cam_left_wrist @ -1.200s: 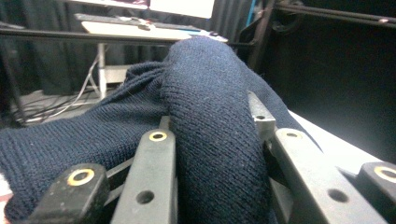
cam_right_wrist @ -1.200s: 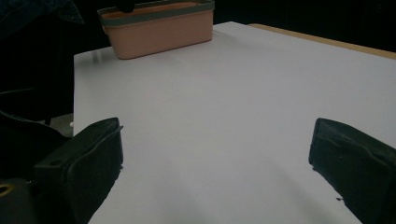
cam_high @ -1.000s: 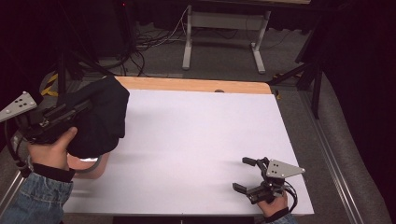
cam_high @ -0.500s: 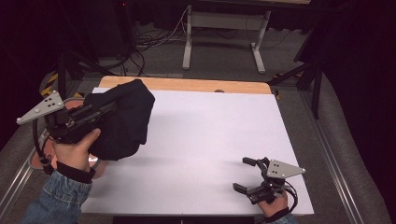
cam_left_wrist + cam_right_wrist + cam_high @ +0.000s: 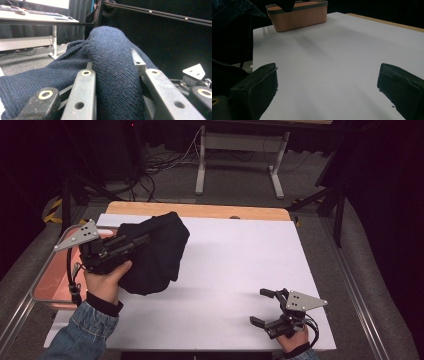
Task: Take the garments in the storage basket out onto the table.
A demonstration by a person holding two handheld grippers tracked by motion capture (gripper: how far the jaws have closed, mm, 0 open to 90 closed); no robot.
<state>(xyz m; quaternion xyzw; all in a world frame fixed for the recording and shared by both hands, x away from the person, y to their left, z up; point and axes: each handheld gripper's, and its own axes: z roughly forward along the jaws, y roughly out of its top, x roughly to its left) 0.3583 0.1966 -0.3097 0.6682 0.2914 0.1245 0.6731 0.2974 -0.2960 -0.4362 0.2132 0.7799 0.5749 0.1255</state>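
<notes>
The left gripper (image 5: 134,241), at the white desk's (image 5: 235,265) far left, pinches a dark navy knitted garment (image 5: 155,252) between its fingers above an orange rectangular basket (image 5: 297,12), while the right gripper (image 5: 264,306) rests near-right, fingers spread wide.

The left gripper (image 5: 131,243) sits at the table's (image 5: 240,265) left edge, with the knit garment (image 5: 155,252) bunched between and ahead of its jaws — hanging just to its right. Under and behind that gripper, off the table's left side, lies a basket (image 5: 47,282). The right gripper (image 5: 265,307) rests low on the table's near right corner, well apart — the basket far ahead of its jaws.
</notes>
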